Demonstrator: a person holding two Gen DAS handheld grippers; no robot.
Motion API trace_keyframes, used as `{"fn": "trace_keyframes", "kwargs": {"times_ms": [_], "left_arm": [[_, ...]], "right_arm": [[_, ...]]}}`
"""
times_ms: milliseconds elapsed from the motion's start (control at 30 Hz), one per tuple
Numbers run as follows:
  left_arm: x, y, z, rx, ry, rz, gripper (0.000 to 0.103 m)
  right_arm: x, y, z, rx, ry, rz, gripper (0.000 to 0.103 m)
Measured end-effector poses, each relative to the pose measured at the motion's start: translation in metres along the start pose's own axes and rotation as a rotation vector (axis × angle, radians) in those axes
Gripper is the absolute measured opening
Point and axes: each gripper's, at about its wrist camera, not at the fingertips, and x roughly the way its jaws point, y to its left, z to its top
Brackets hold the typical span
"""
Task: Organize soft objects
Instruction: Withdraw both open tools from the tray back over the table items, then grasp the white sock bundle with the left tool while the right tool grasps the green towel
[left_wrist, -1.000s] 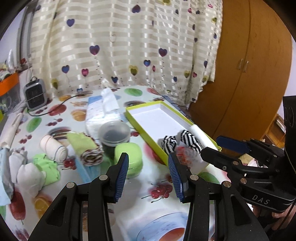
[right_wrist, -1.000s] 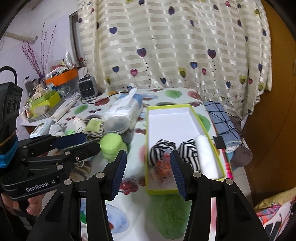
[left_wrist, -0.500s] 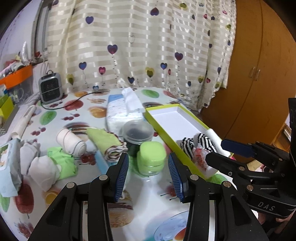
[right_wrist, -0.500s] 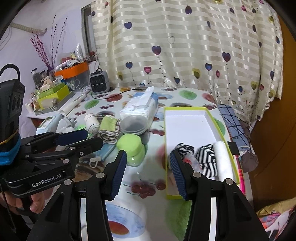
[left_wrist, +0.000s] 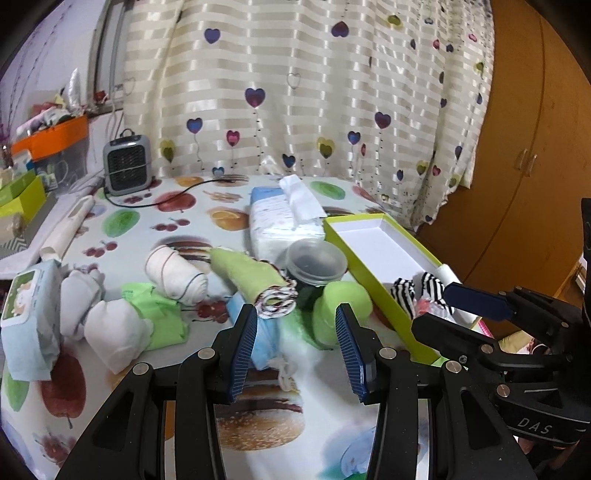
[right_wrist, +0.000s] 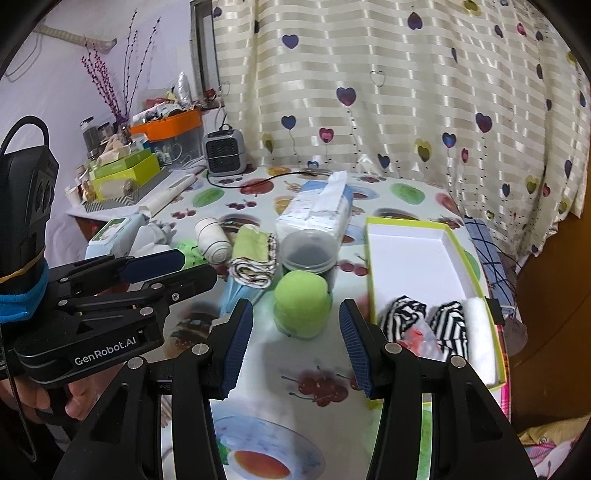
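Observation:
A white box with a lime rim (left_wrist: 373, 243) (right_wrist: 410, 251) lies at the right of the table. Black-and-white striped socks (left_wrist: 404, 291) (right_wrist: 402, 314) and a white roll (right_wrist: 480, 332) sit in its near end. Left of it lie loose soft things: a rolled cream sock (left_wrist: 177, 273), a green rolled cloth (left_wrist: 255, 280) (right_wrist: 255, 254), white socks (left_wrist: 110, 332), a green cloth (left_wrist: 159, 314) and a light blue cloth (left_wrist: 266, 339). My left gripper (left_wrist: 296, 310) (right_wrist: 197, 266) hangs open and empty above the blue cloth. My right gripper (right_wrist: 295, 306) (left_wrist: 443, 306) is open and empty near the box.
A lime green jar (right_wrist: 301, 306) and a clear tub (left_wrist: 314, 262) stand between the soft pile and the box. A tissue pack (left_wrist: 280, 218) lies behind them, a wet-wipe pack (left_wrist: 29, 321) at the left edge, a small grey heater (left_wrist: 125, 166) at the back.
Both grippers have slid left across the table, away from the box's near end and toward the pile of loose soft things. Both stayed open and empty.

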Motion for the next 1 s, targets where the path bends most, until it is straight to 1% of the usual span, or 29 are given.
{"fn": "trace_keyframes", "kwargs": {"times_ms": [633,767,1000], "left_arm": [[0.009,0.033,-0.009,-0.055,0.034,0.062,0.043],[0.013,0.047,-0.015,-0.080,0.049,0.090,0.043],[0.020,0.087,-0.025,-0.148,0.077,0.158,0.045]], "right_arm": [[0.022,0.025,0.009,-0.057,0.031,0.058,0.050],[0.027,0.029,0.010,-0.067,0.039,0.069,0.050],[0.039,0.035,0.011,-0.078,0.057,0.090,0.050]]}}
